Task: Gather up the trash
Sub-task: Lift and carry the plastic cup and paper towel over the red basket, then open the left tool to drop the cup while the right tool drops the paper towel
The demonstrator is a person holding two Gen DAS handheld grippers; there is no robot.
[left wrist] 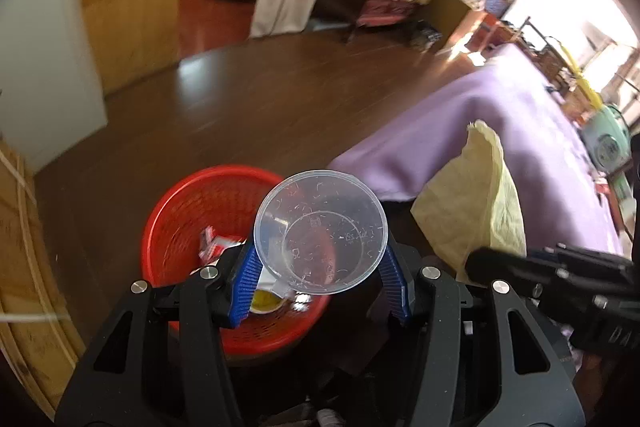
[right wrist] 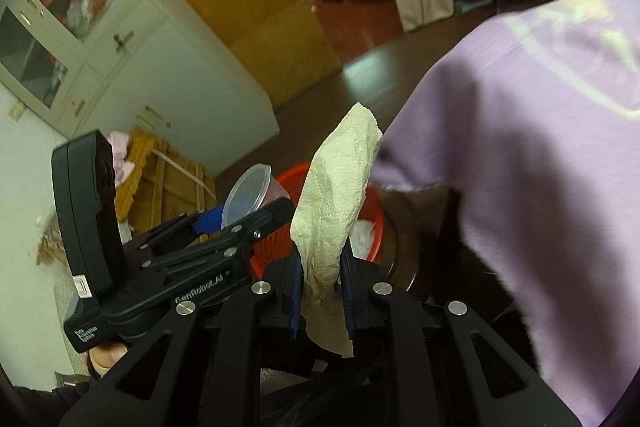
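Trash is held in both grippers above a red mesh basket [left wrist: 180, 215] standing on the dark wooden floor [left wrist: 240, 99]. A clear plastic cup [left wrist: 320, 231] — thin-walled, scuffed with fine scratches, its open mouth turned toward the left wrist camera — is clamped between the blue pads of the left gripper [left wrist: 320, 283], whose fingers are set moderately wide around its sides. A pale yellow-green paper napkin [right wrist: 336, 211], creased and dimpled, is pinched upright in the right gripper [right wrist: 322, 287] with the fingers drawn narrow on its lower part. Inside the basket, red-and-white wrappers [left wrist: 214, 243] and a yellow-lined container [left wrist: 266, 301] can be seen. A purple cloth [left wrist: 480, 131] is draped just beside the basket.
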